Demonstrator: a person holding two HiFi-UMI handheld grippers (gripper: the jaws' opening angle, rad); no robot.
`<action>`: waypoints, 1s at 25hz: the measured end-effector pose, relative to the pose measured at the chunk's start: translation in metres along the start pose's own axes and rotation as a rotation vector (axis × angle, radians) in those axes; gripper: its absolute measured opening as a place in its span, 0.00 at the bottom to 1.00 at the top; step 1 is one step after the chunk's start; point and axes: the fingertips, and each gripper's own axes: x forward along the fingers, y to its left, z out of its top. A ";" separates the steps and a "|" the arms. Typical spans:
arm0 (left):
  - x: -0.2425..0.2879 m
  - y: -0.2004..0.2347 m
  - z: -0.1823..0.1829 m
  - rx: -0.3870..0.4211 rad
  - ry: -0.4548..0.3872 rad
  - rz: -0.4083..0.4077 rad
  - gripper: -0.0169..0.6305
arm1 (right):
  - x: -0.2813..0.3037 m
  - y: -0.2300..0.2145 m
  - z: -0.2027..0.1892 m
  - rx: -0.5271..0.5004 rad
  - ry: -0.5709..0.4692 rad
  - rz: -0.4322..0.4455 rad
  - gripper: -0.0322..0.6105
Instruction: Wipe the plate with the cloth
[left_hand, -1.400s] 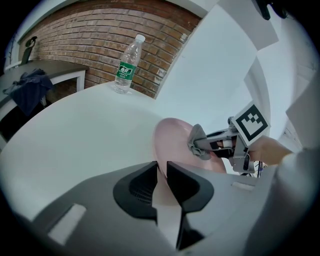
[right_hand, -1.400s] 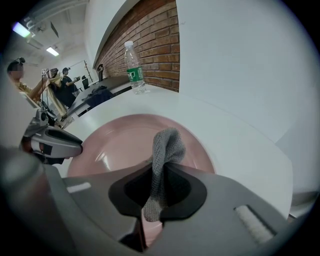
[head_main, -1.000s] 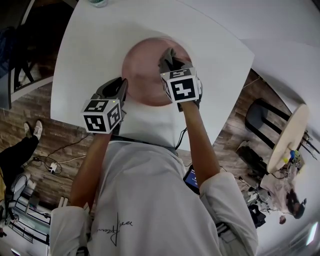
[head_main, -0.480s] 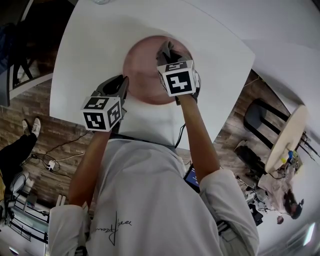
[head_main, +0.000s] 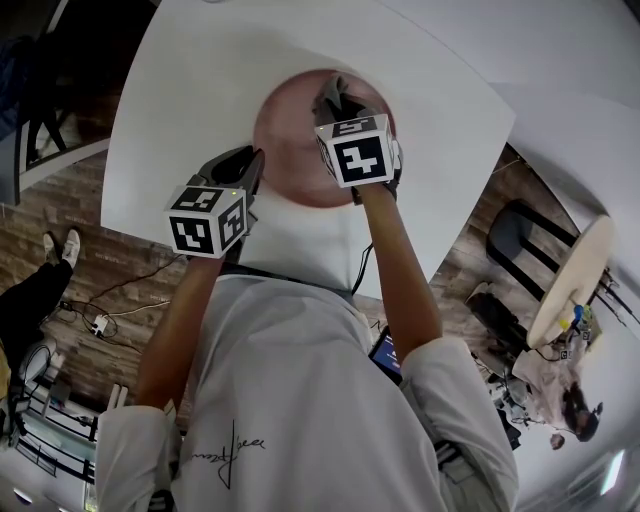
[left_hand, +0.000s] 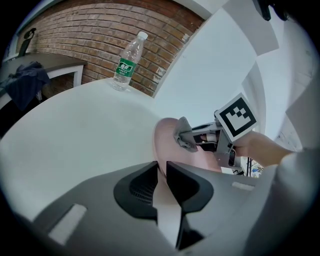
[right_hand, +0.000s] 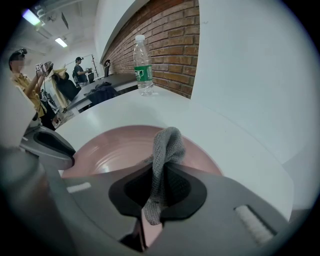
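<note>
A pink plate (head_main: 290, 150) lies on the white round table (head_main: 180, 90). My left gripper (head_main: 250, 172) is at the plate's near-left rim and shut on it; in the left gripper view the pink rim (left_hand: 165, 145) runs in between the two dark jaws of that gripper (left_hand: 161, 172). My right gripper (head_main: 340, 112) hangs over the plate's right half, shut on a grey knitted cloth (head_main: 335, 98). In the right gripper view the cloth (right_hand: 167, 145) bulges out past the right gripper (right_hand: 159, 175) above the plate (right_hand: 110, 150).
A clear water bottle with a green label (left_hand: 125, 62) (right_hand: 143, 65) stands at the table's far edge by a brick wall. Brown plank floor (head_main: 70, 220) with cables lies left of the table. People stand far off in the right gripper view.
The right gripper has shifted a little farther across the plate with the cloth in it. The left gripper has stayed on the rim.
</note>
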 end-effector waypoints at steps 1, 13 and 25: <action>0.000 0.001 0.000 0.001 0.000 -0.001 0.14 | 0.001 0.001 0.001 -0.002 -0.001 0.001 0.11; 0.000 0.001 0.001 -0.016 0.003 -0.024 0.14 | 0.008 0.012 0.012 -0.029 -0.014 0.021 0.10; 0.000 0.001 0.002 -0.021 0.002 -0.033 0.14 | 0.010 0.029 0.021 -0.050 -0.027 0.056 0.11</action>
